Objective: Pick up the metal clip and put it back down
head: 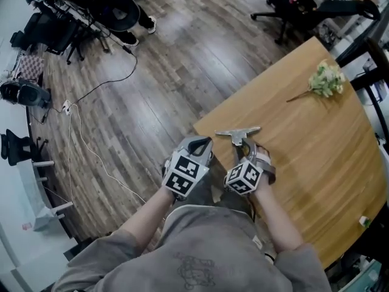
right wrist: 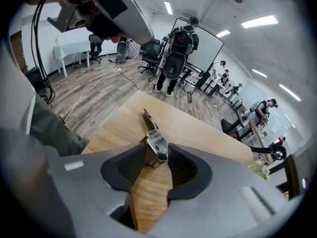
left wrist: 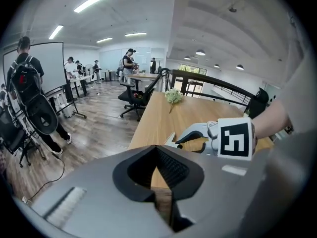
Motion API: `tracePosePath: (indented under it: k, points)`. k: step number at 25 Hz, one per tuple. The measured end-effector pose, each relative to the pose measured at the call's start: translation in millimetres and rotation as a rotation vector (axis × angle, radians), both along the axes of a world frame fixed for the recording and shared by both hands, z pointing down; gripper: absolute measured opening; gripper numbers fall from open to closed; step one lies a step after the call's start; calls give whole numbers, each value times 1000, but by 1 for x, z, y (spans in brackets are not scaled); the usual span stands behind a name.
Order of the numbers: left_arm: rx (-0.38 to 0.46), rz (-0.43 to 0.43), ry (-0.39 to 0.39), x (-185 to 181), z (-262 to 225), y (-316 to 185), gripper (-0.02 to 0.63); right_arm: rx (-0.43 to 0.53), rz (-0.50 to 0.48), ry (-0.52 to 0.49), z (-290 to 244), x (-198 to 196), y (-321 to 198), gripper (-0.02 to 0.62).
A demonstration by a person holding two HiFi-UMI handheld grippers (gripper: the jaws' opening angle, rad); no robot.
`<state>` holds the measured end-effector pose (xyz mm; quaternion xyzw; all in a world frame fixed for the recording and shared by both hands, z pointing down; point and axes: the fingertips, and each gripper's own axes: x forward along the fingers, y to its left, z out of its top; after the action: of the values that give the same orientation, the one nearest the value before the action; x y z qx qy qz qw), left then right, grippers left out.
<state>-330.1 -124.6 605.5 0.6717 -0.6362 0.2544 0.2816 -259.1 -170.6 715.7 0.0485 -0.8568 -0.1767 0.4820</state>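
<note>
the metal clip sits right near the counter's closest corner, its wide flat end pointing away from the person and its handle end running back into the right tool. in the right gripper view the clip is wedged between that tool's two ribbed pads, which are closed in on the handle from both sides, so it's got a grip on it. can't really tell if the clip is resting on the wood or lifted a hair off it.

the left tool is just beside the right one, hanging off the counter edge by the corner, over the wooden floor. in its own view the left tool has its tips pressed together with nothing in them. you can see the right tool from there too, with its marker cube.

farther across the counter, well apart from the clip, there's a little sprig of pale flowers. a white cable snakes across the floor, with office chairs around the far edges. there are people standing around in the background of both gripper views, one with a backpack next to a whiteboard.
</note>
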Motion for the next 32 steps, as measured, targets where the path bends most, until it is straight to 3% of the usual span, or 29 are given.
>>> tracePosePath:
  k: [8,15,21,26,32]
  points:
    - [-30,96,27,-26,18,-18,0,100,1,44,8,-16,-11,119]
    - [-25,187,31,-47,11,-32,0,155,70,36,-13,-32,-24,29]
    - [-15,274,39,-50,1,-45,0,8,279,-9,-33,-18,-35,14]
    - [10,345,35,-49,-15,-57,0,-131,536,-139,-70,5,-45,14]
    - [83,420,31,-30,-56,-91,0,-144,741,-312,-137,47,-68,14]
